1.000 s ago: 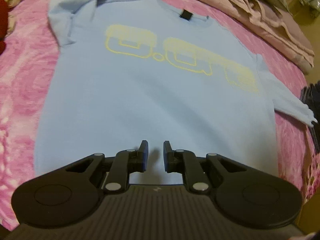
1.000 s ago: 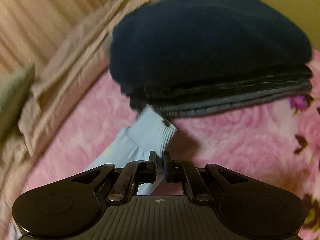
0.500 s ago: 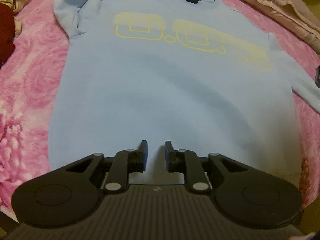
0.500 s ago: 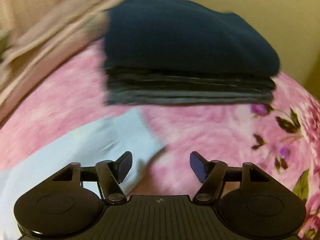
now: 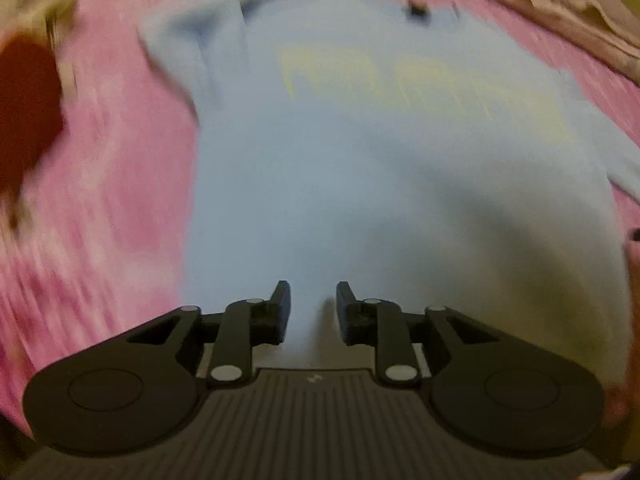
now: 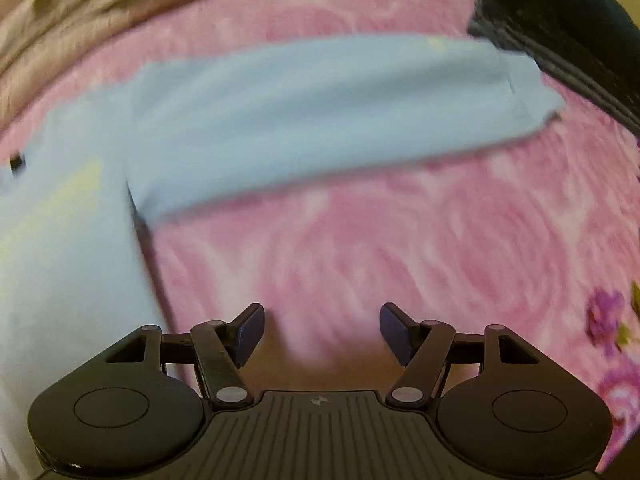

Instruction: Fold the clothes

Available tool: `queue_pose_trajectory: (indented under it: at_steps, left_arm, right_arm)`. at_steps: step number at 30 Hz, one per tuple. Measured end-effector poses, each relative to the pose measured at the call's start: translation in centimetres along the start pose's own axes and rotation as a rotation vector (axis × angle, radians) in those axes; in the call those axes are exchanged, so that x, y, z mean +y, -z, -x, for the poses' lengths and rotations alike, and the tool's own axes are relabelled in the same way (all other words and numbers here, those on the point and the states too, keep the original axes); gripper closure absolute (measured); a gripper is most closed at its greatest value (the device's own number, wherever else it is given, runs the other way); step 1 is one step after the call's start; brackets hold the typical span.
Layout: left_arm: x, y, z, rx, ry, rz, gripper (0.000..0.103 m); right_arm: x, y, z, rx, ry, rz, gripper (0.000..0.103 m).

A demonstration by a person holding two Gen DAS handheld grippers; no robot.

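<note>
Looking along my left gripper (image 5: 309, 306), I see the light blue sweatshirt (image 5: 360, 168) spread flat, front up, on the pink floral blanket (image 5: 100, 200), and I will place everything against that sweatshirt. My left gripper hangs over its lower hem, near the middle, with the jaws parted by a narrow gap and nothing between them; I cannot tell whether the fingertips touch the cloth. A blurred yellow print (image 5: 420, 84) runs across the chest, and a small dark tag (image 5: 416, 9) sits at the neckline on the far edge. One sleeve (image 5: 208, 40) lies folded beside the body on its left shoulder side. Beyond that sleeve, off the sweatshirt, a dark red item (image 5: 28, 100) lies on the blanket. A crumpled beige cover (image 5: 568, 4) lies past the collar, toward the far right. From the right wrist view, my right gripper (image 6: 322, 330) hovers above bare blanket just off the sweatshirt's side seam, jaws spread wide and empty. The other sleeve (image 6: 328, 112) stretches straight out from the body across the blanket, and its cuff (image 6: 532, 96) ends just beside a stack of folded dark clothes (image 6: 560, 28); whether cuff and stack touch I cannot tell. Both views are smeared by motion blur, so fine detail is lost
</note>
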State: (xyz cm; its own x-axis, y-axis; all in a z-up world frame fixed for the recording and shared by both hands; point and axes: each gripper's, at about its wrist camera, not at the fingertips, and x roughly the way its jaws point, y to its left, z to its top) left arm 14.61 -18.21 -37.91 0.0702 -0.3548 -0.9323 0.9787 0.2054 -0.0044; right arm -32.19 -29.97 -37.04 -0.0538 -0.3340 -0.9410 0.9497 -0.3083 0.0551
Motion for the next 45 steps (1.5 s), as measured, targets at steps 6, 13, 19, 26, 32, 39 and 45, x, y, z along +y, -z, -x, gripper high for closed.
queue_pose_trajectory:
  at_steps: [6, 13, 19, 26, 32, 39, 45]
  left_arm:
    - [3.2, -14.2, -5.4, -0.208, -0.115, -0.126, 0.057]
    - [2.0, -25.2, -15.3, -0.168, -0.278, -0.284, 0.058]
    - [6.6, -23.7, -13.7, -0.217, -0.231, -0.146, 0.099]
    - [19.9, -11.7, 2.1, -0.511, -0.291, 0.353, 0.1]
    - [26.3, 0.2, 6.7, -0.42, -0.441, 0.765, 0.092]
    - [25.4, 8.1, 6.6, -0.267, -0.363, 0.913, 0.081]
    - [17.9, 10.6, 5.4, -0.139, -0.08, 0.775, 0.079]
  right_arm:
    - [2.3, -3.0, 0.0, -0.055, 0.004, -0.082, 0.036]
    - [2.5, -3.1, -0.3, -0.011, 0.007, -0.203, 0.036]
    - [2.5, -2.2, -0.6, 0.026, 0.041, -0.301, 0.036]
    - [4.5, -3.9, -1.1, -0.013, 0.031, -0.194, 0.036]
    - [6.5, -3.7, -2.1, -0.001, -0.052, -0.122, 0.036]
    - [5.0, -1.4, -0.7, -0.012, -0.123, -0.026, 0.036]
    - [0.5, 3.0, 0.7, 0.073, -0.243, -0.033, 0.036]
